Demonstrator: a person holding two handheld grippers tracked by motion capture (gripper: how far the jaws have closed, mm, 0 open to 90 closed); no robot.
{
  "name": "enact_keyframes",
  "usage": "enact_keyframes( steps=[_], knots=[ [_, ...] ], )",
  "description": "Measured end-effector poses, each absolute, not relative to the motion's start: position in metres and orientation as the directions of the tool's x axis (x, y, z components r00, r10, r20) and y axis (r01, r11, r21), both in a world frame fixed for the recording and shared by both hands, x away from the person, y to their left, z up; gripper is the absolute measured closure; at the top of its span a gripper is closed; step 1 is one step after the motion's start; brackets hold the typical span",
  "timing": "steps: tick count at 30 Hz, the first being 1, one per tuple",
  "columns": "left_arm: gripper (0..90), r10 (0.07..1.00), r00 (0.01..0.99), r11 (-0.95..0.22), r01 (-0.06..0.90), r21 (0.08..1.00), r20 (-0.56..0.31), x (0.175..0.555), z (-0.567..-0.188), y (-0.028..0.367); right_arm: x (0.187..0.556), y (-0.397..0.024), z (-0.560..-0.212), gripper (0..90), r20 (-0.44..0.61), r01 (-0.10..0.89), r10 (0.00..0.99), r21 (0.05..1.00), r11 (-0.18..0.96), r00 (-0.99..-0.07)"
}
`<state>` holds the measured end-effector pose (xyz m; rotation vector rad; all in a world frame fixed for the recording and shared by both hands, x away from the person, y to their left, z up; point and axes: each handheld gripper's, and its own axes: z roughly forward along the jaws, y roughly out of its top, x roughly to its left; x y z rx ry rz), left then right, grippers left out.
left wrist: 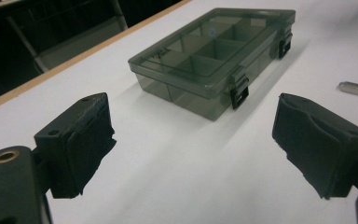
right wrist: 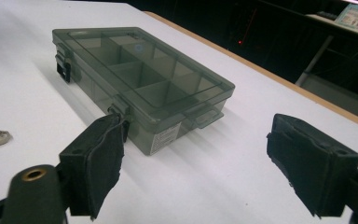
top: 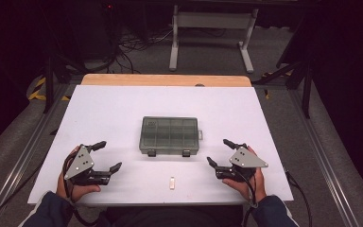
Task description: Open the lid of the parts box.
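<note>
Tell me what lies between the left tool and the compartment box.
Nothing: in the high view, bare white table separates the open left tool from the compartment box.

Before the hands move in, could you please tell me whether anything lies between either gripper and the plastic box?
Nothing visible does. The left gripper and right gripper flank the closed box, jaws open, with bare white table between. The small metal piece lies nearer the person, off both paths.
</note>
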<state>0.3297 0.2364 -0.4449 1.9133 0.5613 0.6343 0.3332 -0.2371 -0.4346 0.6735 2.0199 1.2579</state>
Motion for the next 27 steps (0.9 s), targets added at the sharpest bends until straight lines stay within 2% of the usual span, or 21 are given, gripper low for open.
enact_keyframes(
  steps=[17,27],
  knots=[
    [10.8,0.620,0.768,-0.383,0.120,0.916,0.159,0.330,-0.446,0.240,0.338,-0.226,-0.438,18.1,-0.281,0.085,0.697,0.893,0.441,-0.660],
    [11.3,0.598,0.788,-0.402,0.136,0.905,0.147,0.340,-0.448,0.227,0.342,-0.222,-0.436,18.4,-0.270,0.086,0.691,0.897,0.434,-0.671]
  ],
)
